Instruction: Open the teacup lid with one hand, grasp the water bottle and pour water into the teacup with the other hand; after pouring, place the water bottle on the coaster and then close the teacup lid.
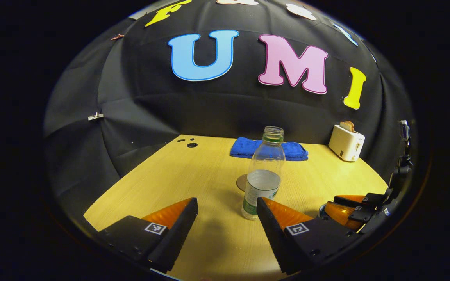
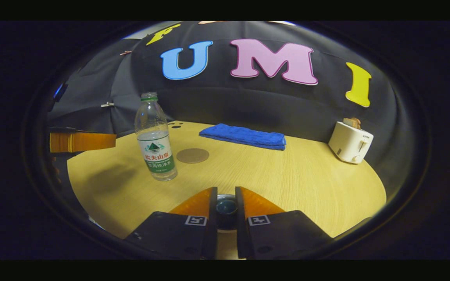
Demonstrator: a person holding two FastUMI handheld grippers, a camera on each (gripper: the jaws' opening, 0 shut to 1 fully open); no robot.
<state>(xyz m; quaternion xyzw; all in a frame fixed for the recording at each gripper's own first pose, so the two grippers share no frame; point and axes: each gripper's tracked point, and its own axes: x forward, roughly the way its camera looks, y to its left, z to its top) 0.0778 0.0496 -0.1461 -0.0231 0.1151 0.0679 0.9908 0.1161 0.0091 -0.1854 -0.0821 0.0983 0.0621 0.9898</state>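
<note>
Lid (image 2: 226, 206): my right jaws narrow around it, contact unclear. Bottle (image 1: 263, 179): uncapped, upright before my wide left jaws, ungrasped. Pouring, coaster (image 2: 192, 155) placement, closing remain.

A: The desk (image 2: 287, 175) is pale yellow wood grain; the folded towel (image 2: 244, 136) is bright blue.

B: The water bottle (image 2: 155, 137) is clear, with a green neck ring and a white-and-green label. The coaster (image 2: 192, 155) is brown, the toaster (image 2: 350, 146) cream-white.

One water bottle (image 2: 155, 136), one coaster (image 2: 192, 155), one blue towel (image 2: 243, 136). One toaster (image 2: 350, 146). One teacup lid (image 2: 226, 206).
</note>
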